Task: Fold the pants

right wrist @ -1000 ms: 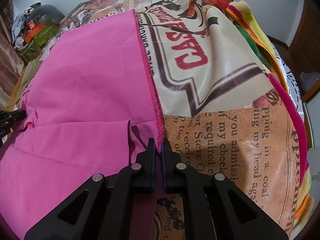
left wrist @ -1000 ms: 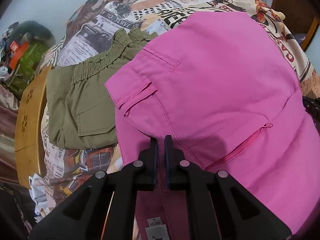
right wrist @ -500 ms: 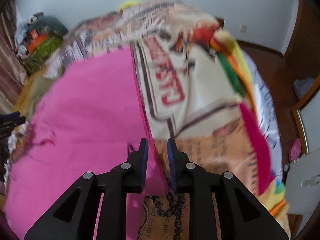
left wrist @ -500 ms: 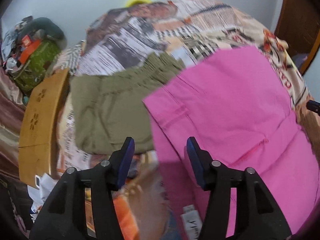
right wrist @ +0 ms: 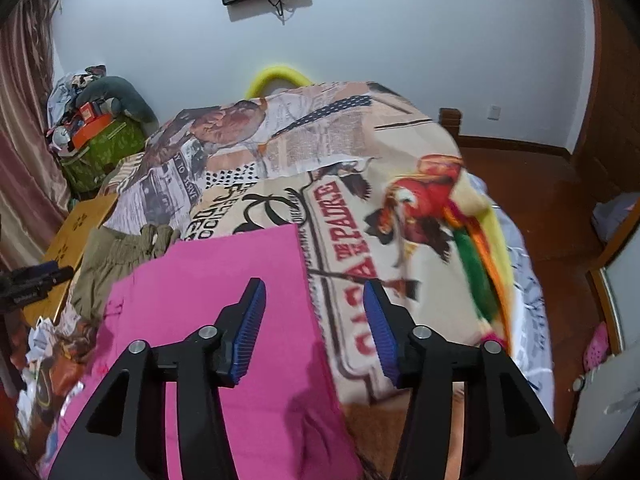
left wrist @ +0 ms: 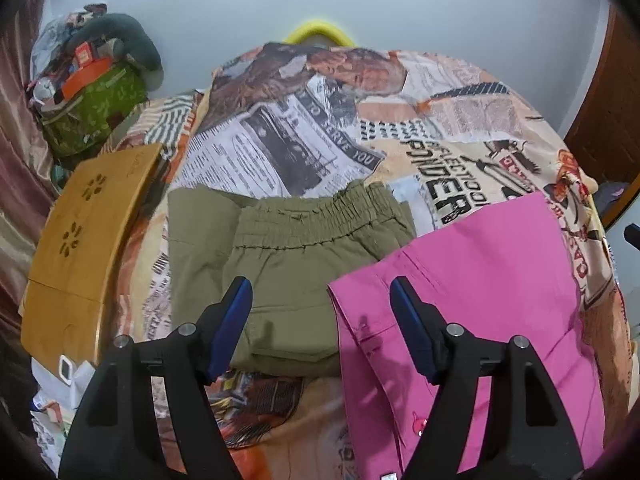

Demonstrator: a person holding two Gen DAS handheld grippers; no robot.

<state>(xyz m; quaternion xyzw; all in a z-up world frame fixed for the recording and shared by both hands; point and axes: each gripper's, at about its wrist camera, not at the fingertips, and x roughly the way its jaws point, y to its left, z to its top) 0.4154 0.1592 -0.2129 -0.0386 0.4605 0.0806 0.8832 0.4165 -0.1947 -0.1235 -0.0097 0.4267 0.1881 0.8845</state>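
Pink pants (left wrist: 488, 280) lie folded flat on the printed bedspread (left wrist: 312, 128), also seen as pink pants (right wrist: 224, 280) in the right wrist view. My left gripper (left wrist: 322, 300) hangs above the pants' left edge, jaws opening, nothing between them. My right gripper (right wrist: 314, 304) hovers over the pants' right edge, jaws opening, with no cloth between the pads. Folded olive pants (left wrist: 288, 264) rest just left of the pink ones, olive pants (right wrist: 116, 256) partly tucked under their corner. The left gripper's tip (right wrist: 36, 278) shows at the far left of the right wrist view.
A wooden board (left wrist: 84, 240) lies at the bed's left side. A green bag (left wrist: 92, 112) piled with clutter stands in the back left corner. A yellow ring (left wrist: 318, 30) peeks over the bed's far end. Wooden floor (right wrist: 560, 208) and a white object (right wrist: 608, 408) lie right.
Both grippers let go of the pink pants, opened and rose away from the bed. The pink pants now lie flat, and more of the room shows.
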